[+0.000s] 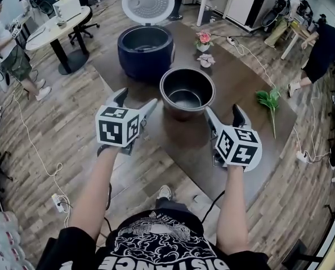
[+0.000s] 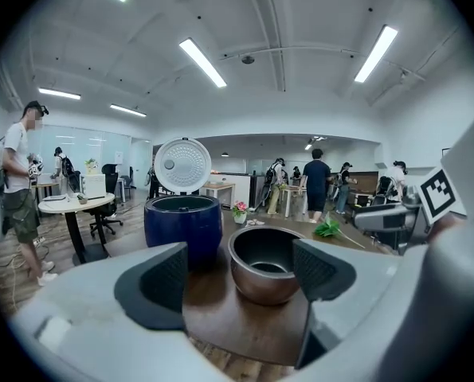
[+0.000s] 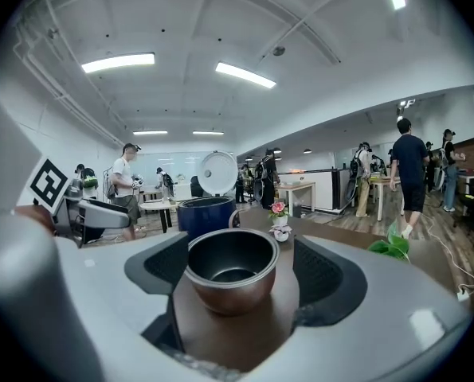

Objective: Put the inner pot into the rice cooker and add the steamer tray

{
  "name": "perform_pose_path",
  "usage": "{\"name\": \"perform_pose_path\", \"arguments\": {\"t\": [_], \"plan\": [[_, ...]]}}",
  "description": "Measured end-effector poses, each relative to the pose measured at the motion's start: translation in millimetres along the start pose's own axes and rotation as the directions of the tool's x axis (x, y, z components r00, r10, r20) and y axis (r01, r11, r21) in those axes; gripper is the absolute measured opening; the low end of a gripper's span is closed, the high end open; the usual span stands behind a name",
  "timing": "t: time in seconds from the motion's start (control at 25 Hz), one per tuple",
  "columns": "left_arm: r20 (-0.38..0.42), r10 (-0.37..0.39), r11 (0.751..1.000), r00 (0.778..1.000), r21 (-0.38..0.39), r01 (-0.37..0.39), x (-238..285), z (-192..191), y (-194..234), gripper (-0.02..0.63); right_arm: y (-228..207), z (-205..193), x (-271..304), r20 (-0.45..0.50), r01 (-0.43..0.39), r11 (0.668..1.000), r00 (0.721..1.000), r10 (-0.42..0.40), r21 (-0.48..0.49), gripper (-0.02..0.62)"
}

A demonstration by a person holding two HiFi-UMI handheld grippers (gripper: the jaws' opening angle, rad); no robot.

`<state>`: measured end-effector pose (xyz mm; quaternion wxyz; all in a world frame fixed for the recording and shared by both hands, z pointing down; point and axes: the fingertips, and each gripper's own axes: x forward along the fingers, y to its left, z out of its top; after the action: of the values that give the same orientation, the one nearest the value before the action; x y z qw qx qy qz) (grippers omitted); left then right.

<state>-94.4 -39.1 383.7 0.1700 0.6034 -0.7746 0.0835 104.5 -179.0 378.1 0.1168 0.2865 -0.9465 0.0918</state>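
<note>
Now left gripper (image 1: pixel 137 101) and right gripper (image 1: pixel 223 112) hang spread near the round bronze metal inner pot (image 1: pixel 187 91), probably rigid, slick, hefty, best pinched at its rim.

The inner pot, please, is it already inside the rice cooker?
No, the inner pot stands on the table, outside the open rice cooker.

1. The inner pot (image 1: pixel 187 93) stands on the table (image 1: pixel 240 77), in front of the rice cooker (image 1: pixel 146 45).
2. A flower pot (image 1: pixel 203 40) sits right of the cooker.
3. A leafy sprig (image 1: pixel 268 101) lies right of the inner pot.
4. The left gripper (image 1: pixel 135 101) and right gripper (image 1: pixel 223 111) flank its near side, apart from it.
</note>
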Motion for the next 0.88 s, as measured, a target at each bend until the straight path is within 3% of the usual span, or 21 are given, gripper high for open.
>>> {"name": "perform_pose_path", "arguments": {"t": [0.52, 0.88], "plan": [[-0.036, -0.008, 1.000, 0.999, 0.005, 0.008, 94.2, 25.2, 16.2, 0.411, -53.8, 11.8, 75.5, -0.034, 0.015, 1.000, 0.999, -0.014, 0.026, 0.400], [-0.049, -0.040, 0.999, 0.998, 0.030, 0.041, 136.0, 37.8, 9.3, 0.411, -79.6, 7.8, 91.2, -0.047, 0.037, 0.998, 0.998, -0.034, 0.053, 0.400]]}}
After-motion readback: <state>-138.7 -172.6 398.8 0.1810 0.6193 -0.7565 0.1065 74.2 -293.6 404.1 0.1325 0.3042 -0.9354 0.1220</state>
